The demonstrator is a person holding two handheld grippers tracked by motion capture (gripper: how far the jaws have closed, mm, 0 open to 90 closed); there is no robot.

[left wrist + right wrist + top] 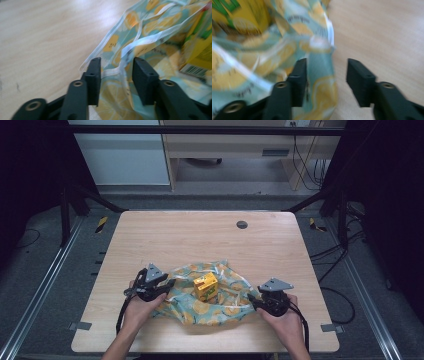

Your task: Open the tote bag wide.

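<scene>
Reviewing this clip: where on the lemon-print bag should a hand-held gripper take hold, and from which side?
Best at the white-edged rim of the lemon-print bag, coming in level from the bag's outer ends. The rim stands up as a thin fold that fits between jaws, while the middle is weighed down by the yellow carton. The left hand-held gripper already straddles that edge, jaws open.

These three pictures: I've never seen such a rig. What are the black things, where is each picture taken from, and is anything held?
A person holds handheld tongs in each hand: left tongs, right tongs. The high view looks down on a wooden table. The other two pictures come from cameras riding on each tool. On the table lies a lemon-print bag with a yellow carton in it. Both tongs stand open; the bag's edge lies loose between the jaws, so nothing is gripped.
</scene>
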